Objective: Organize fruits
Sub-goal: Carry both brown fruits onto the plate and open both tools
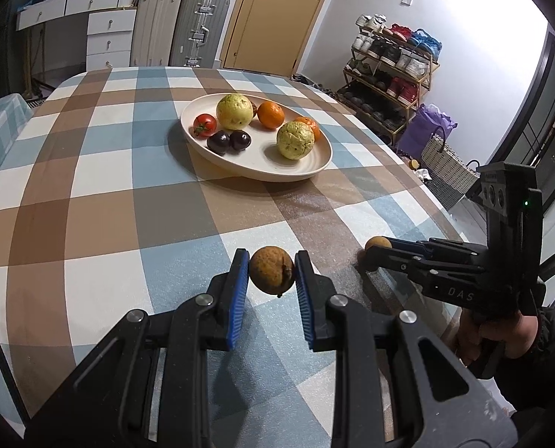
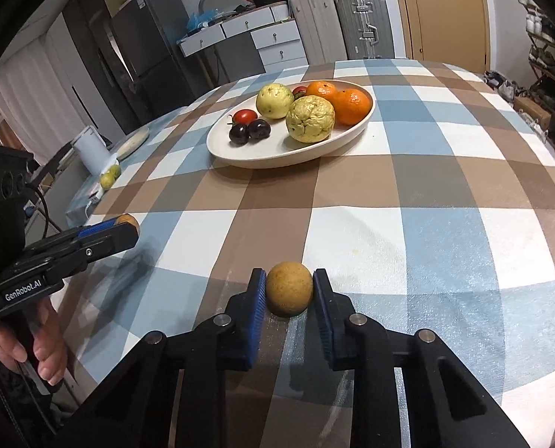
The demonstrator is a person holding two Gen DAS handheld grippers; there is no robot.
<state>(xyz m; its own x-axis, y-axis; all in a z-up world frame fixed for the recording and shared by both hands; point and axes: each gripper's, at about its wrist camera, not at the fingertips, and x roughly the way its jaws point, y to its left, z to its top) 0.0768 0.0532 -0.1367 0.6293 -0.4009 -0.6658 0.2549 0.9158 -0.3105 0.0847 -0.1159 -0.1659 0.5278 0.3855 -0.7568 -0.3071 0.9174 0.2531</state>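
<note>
My left gripper (image 1: 272,274) is clamped on a small brown fruit (image 1: 271,269), its blue pads (image 1: 240,291) pressing both sides, and the fruit looks lifted a little off the cloth (image 1: 102,194), with a shadow under it. My right gripper (image 2: 289,293) has closed its pads (image 2: 257,308) onto a second small brown fruit (image 2: 289,293) that seems to sit on the cloth near the table's front edge; from this angle I cannot be sure whether it has left the surface. In the left view the right gripper shows from the side, low at the right, its tips around that fruit. In the right view the left gripper shows at the left edge, with my hand (image 2: 34,339) on its handle. Farther back on the checked cloth stands the plate (image 1: 311,164), well apart from both grippers. On it lie two pale green guavas (image 1: 295,140), two oranges (image 1: 270,114), a red tomato (image 1: 205,125) and two dark plums (image 1: 228,141) side by side, touching. One guava rests against an orange at the plate's right side. Behind the table are drawers (image 1: 110,33), suitcases (image 1: 199,28), a door (image 1: 277,11) and a shoe rack (image 1: 385,63).
</note>
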